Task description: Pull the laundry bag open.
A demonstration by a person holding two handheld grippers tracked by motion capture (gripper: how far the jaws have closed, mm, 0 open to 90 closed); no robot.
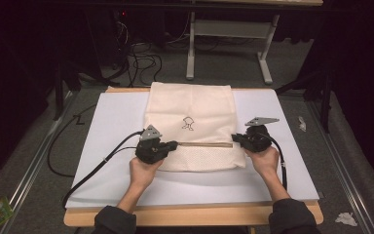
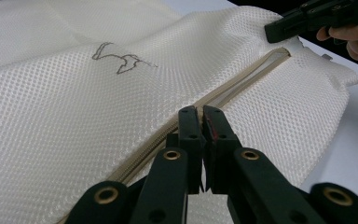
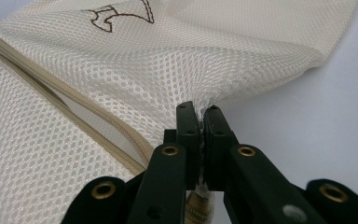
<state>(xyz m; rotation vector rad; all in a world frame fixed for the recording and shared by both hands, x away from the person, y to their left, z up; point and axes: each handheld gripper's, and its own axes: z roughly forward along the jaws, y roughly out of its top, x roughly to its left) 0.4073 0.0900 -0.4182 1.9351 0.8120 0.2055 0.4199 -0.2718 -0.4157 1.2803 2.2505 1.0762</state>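
A cream mesh bag (image 1: 190, 109) with a small dark emblem (image 1: 188, 123) lies flat on the white sheet (image 1: 112, 146). A beige zipper (image 1: 204, 144) runs across its near part and gapes slightly along its length (image 2: 242, 79). My left gripper (image 1: 175, 144) (image 2: 200, 109) sits at the zipper's left end, jaws shut on it; what exactly is pinched is hidden. At the zipper's right end, my right gripper (image 1: 233, 139) (image 3: 199, 109) is shut on the bag's mesh edge (image 3: 214, 46). The right gripper (image 2: 272, 32) also shows far off in the left gripper view.
The white sheet covers a wooden tabletop (image 1: 190, 214). Cables (image 1: 97, 165) trail from both grippers across it. Beyond the table stand white desk legs (image 1: 191, 48) and loose floor cables (image 1: 141, 58). Scraps lie on the grey floor (image 1: 345, 218).
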